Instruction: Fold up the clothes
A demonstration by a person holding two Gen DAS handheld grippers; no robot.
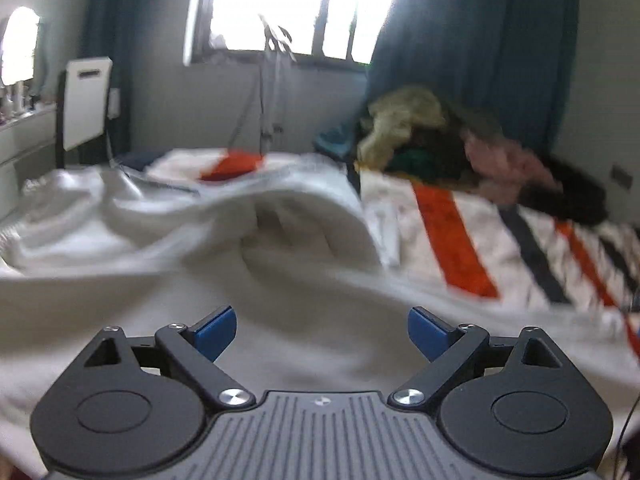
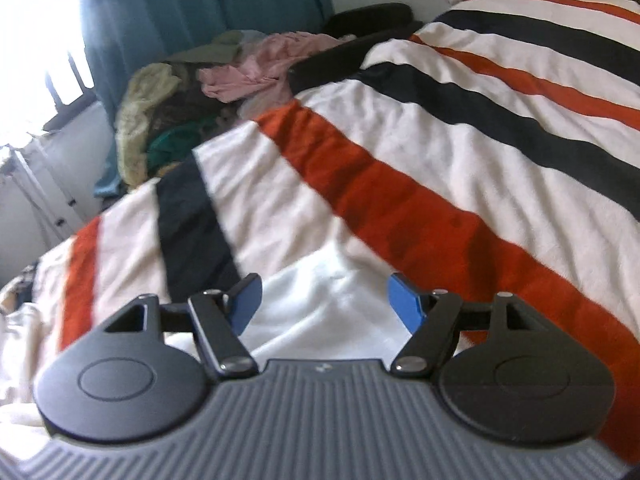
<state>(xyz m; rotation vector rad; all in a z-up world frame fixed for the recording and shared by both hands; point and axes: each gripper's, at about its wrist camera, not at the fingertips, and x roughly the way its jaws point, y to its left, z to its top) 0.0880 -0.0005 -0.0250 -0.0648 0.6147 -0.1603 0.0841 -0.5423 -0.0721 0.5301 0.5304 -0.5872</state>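
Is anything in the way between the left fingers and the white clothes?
Nothing visible. The left gripper is open right over the white garment, with only that cloth between and ahead of its fingers.

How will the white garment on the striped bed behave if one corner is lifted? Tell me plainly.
The white garment is probably floppy: it lies in soft folds and humps. It likely drags rather than slides, since it rests on the fuzzy striped blanket. It looks light, so one corner should lift easily while the rest trails.

Soft white cloth garment (image 1: 312, 216) on fleecy striped blanket (image 2: 440, 152).
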